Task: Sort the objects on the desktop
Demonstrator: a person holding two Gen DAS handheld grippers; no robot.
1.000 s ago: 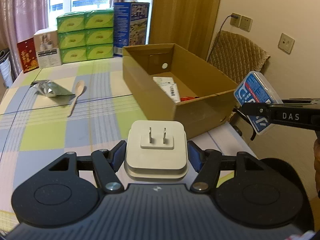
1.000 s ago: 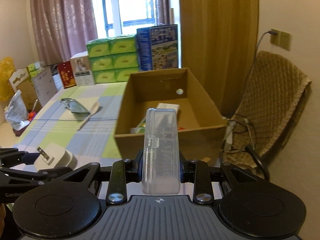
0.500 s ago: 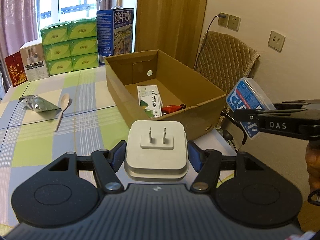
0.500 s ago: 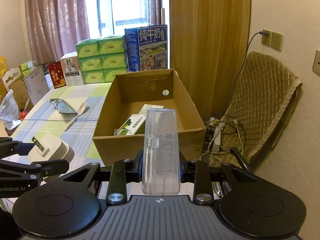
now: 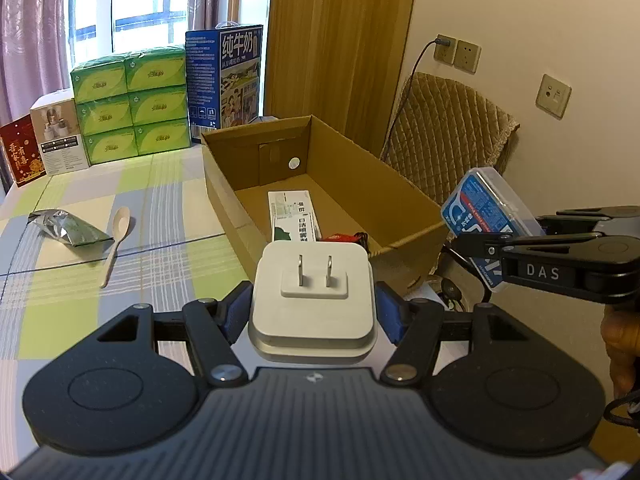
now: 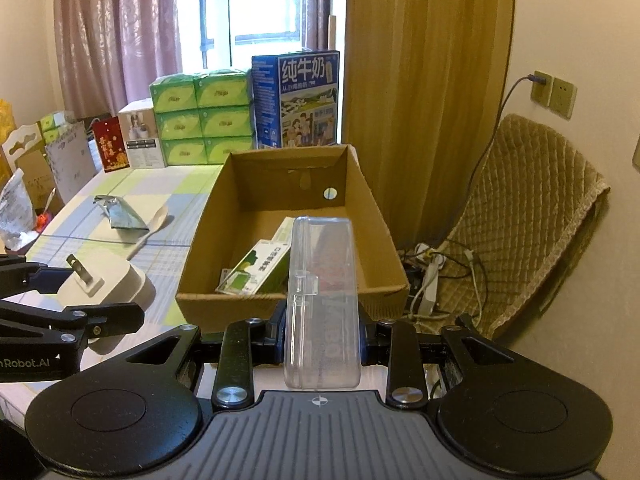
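My left gripper [image 5: 313, 312] is shut on a white power adapter [image 5: 314, 296] with two prongs facing forward, held above the table's near edge, short of the open cardboard box [image 5: 416, 236]. My right gripper [image 6: 322, 340] is shut on a clear plastic case [image 6: 322, 308], upright and just before the box's [image 6: 292, 312] near wall. The left wrist view shows that case [image 5: 486, 228] with its blue label at the right, off the box's right corner. Inside the box lie a green-and-white packet [image 6: 256, 276] and a small red item [image 5: 340, 237].
A silver foil pouch [image 5: 68, 232] and a pale spoon [image 5: 116, 240] lie on the checked tablecloth [image 5: 132, 276] at left. Green tissue packs [image 5: 132, 104], a blue milk carton box [image 5: 224, 80] and small boxes stand at the table's back. A quilted chair [image 6: 532, 216] and floor cables [image 6: 432, 276] are right.
Both grippers have risen and tilted, so the box's inside shows more and sits lower in view. The adapter and the clear case stay held as before.
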